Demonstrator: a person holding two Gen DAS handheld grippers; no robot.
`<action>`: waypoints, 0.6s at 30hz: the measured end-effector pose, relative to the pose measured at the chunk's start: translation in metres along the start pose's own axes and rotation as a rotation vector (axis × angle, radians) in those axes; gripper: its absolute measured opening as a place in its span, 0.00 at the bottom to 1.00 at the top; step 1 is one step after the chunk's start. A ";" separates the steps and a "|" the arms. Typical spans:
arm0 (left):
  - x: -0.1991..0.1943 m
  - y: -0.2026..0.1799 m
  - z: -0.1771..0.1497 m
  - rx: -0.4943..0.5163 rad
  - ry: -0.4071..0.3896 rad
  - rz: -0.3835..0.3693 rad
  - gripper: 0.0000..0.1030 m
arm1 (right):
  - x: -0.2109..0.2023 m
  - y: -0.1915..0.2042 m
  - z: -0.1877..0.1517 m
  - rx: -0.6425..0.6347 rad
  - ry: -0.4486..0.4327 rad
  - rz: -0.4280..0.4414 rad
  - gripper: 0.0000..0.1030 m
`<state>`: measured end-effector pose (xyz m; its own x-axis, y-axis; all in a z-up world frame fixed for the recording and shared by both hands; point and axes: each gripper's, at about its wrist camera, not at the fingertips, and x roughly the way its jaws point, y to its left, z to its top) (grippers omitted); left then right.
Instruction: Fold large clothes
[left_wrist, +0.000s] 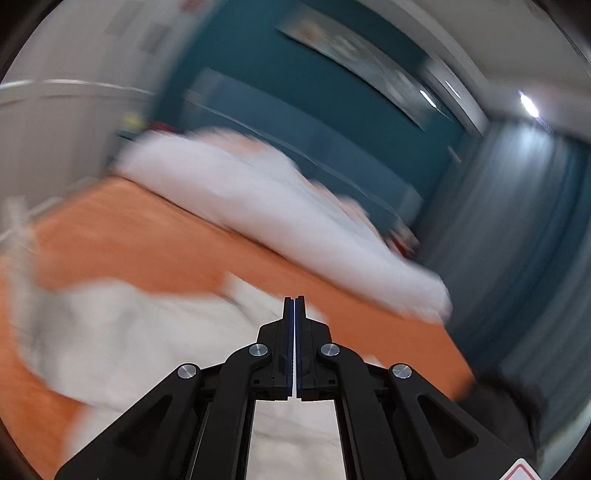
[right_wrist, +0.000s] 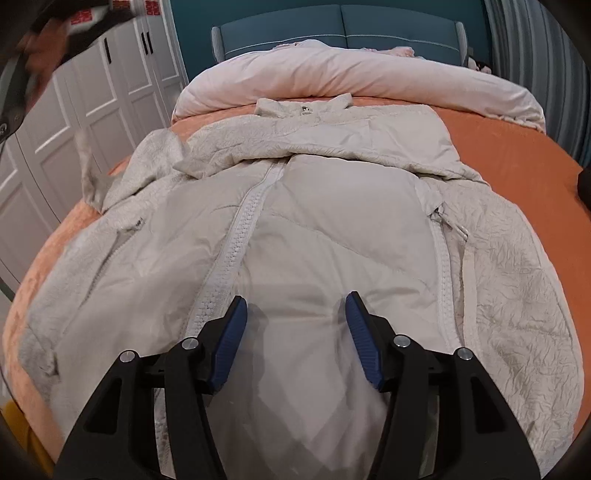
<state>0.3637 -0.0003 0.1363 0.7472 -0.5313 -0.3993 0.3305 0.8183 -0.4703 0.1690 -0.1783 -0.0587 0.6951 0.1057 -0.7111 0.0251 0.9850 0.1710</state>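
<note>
On the bed, nearest the cameras: two black hand-held grippers with blue pads.
Right gripper: pitched downward above the lower front of the coat; jaws parted about halfway, nothing between them, pads clear of the fabric.
Left gripper: jaws closed pad to pad; only a thin pale sliver shows in the seam, and whether cloth is pinched there cannot be told; view heavily motion-blurred and tilted.
Coat: large, pale beige, padded; spread flat front-up on the bed, central zipper closed, collar toward the headboard, sleeves lying out to both sides.
Bed sheet: orange, under the coat.
Duvet: pale pink, bunched across the head of the bed.
Headboard: teal, padded.
Wardrobe: white panelled doors, at left.
Curtain: grey-blue, beside the bed.
</note>
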 end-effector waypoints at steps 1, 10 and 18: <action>0.017 -0.023 -0.020 0.026 0.045 -0.026 0.12 | -0.003 -0.003 0.000 0.014 -0.001 0.013 0.56; 0.024 0.046 -0.117 -0.143 0.198 0.156 0.61 | -0.030 -0.041 -0.014 0.015 0.010 0.034 0.63; -0.106 0.287 -0.066 -0.504 -0.064 0.708 0.73 | -0.021 -0.019 -0.022 -0.045 0.004 -0.041 0.74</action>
<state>0.3415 0.2764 -0.0083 0.7165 0.0920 -0.6915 -0.5075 0.7488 -0.4263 0.1375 -0.1965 -0.0620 0.6909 0.0661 -0.7199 0.0206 0.9936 0.1110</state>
